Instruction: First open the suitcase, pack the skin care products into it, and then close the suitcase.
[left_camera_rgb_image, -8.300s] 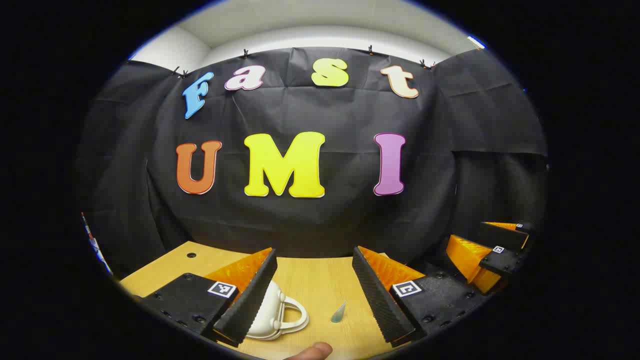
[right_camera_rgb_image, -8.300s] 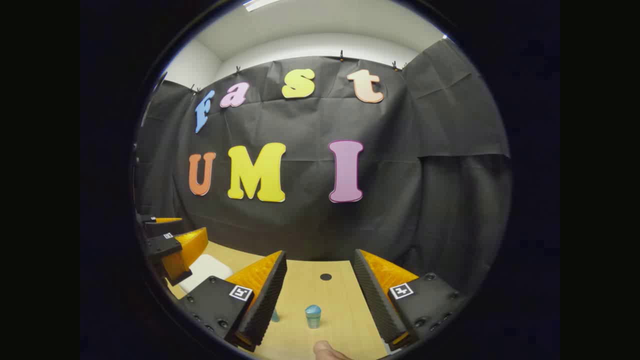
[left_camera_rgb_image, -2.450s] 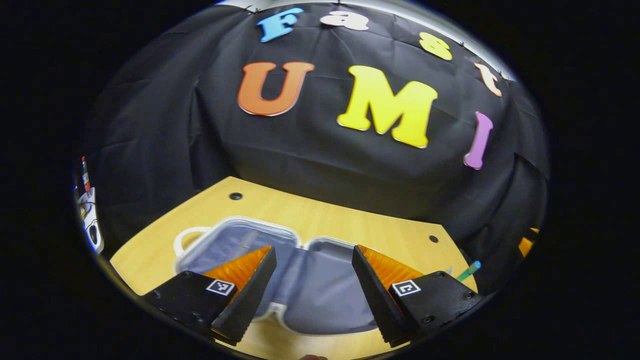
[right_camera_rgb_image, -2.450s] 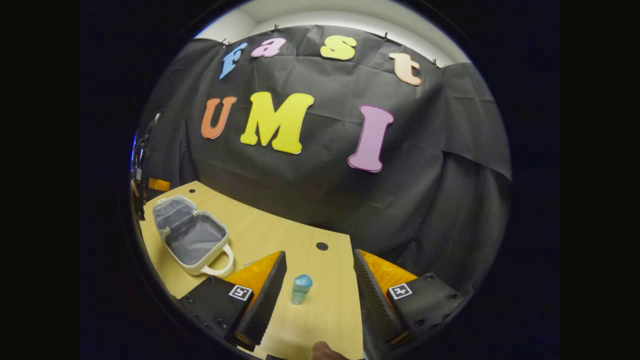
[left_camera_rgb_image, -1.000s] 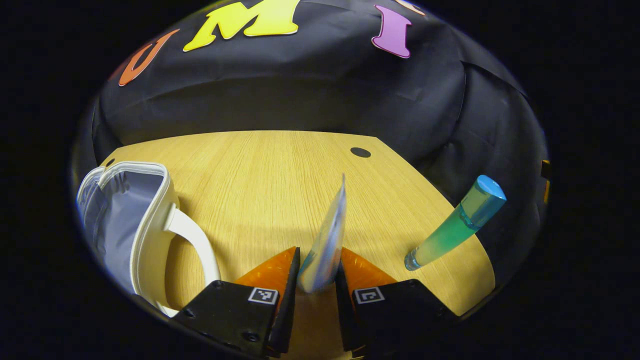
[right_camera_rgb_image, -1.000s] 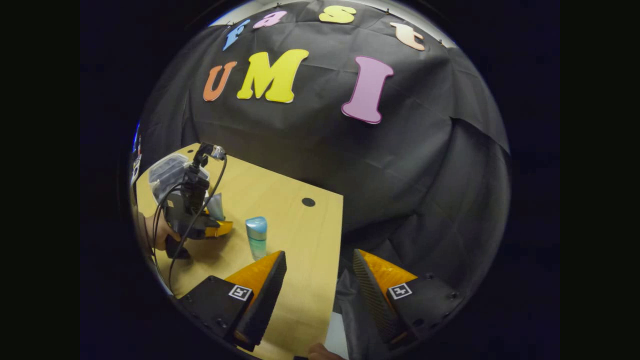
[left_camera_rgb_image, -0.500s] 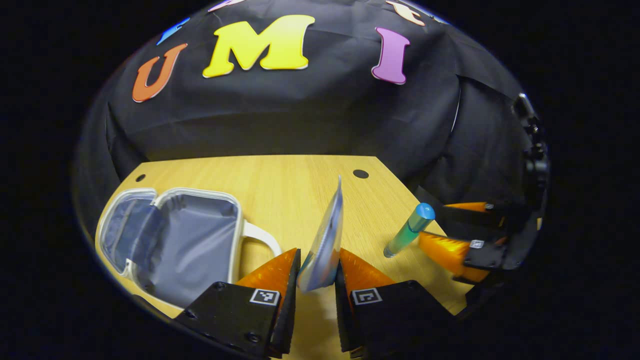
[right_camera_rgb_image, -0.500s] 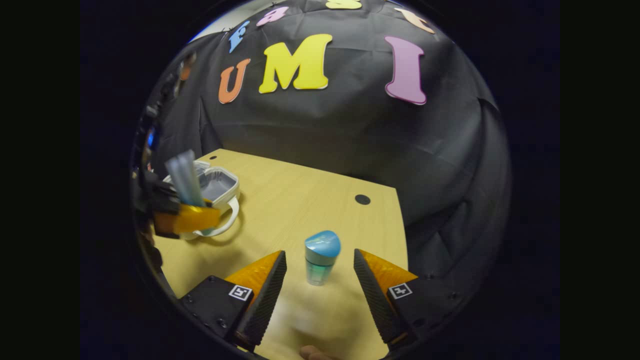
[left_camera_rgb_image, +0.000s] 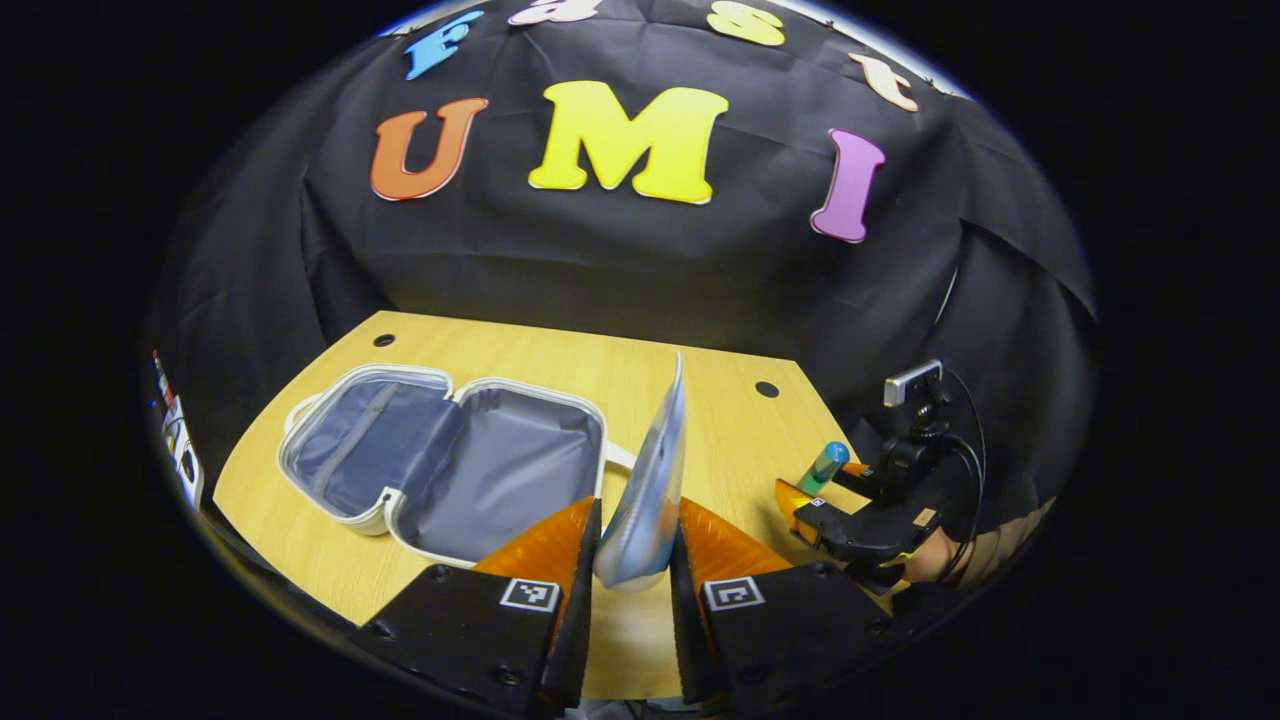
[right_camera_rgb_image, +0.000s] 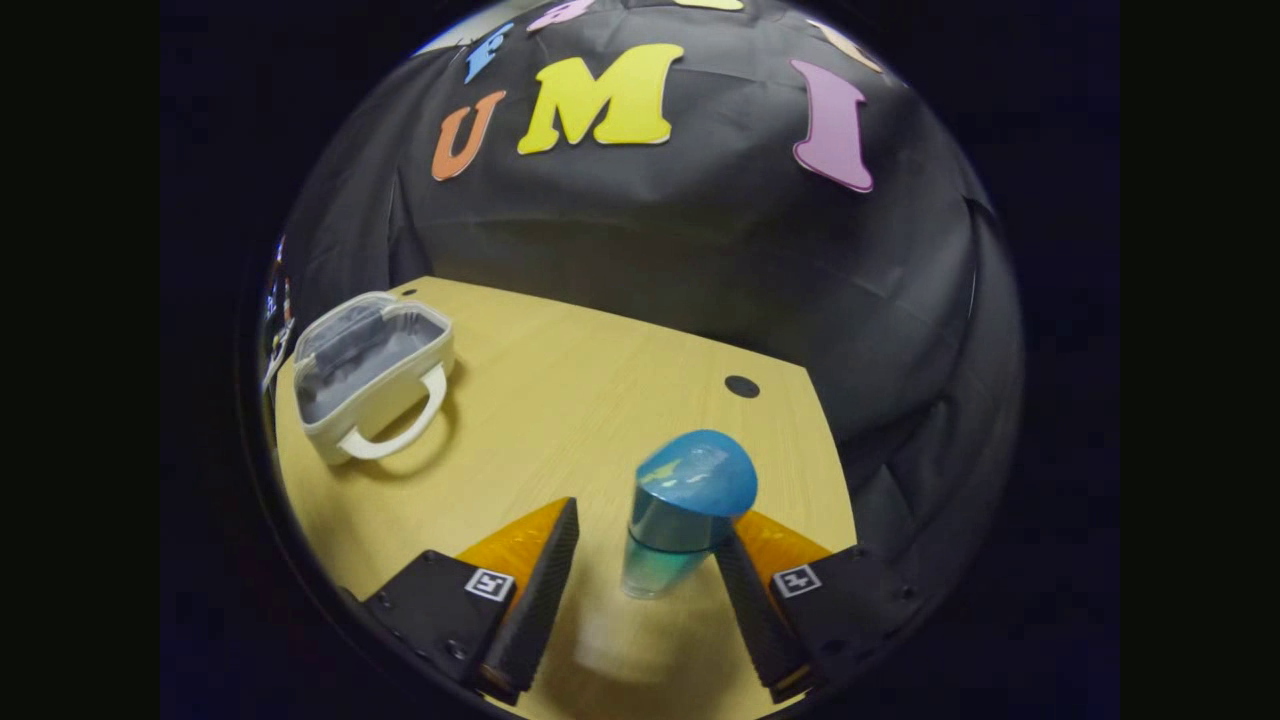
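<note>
- The suitcase (left_camera_rgb_image: 450, 465) is a small white hard-shell case with rounded corners, lying open flat on the table (left_camera_rgb_image: 560, 365), both grey fabric-lined halves facing up. In the right gripper view it (right_camera_rgb_image: 372, 372) sits at the table's far left, its looped white handle toward the camera.
- The sachet (left_camera_rgb_image: 650, 490), a thin glossy flat packet, stands on edge, its long axis pointing up and away, pinched between both fingers of the left gripper (left_camera_rgb_image: 630, 575), just right of the suitcase.
- The bottle (right_camera_rgb_image: 680, 515), a translucent teal cylinder with a rounded blue cap, stands upright on the wood-grain table.
- The right gripper (right_camera_rgb_image: 640, 590) is spread around the bottle: its right finger looks to touch it, while the left stands apart.
</note>
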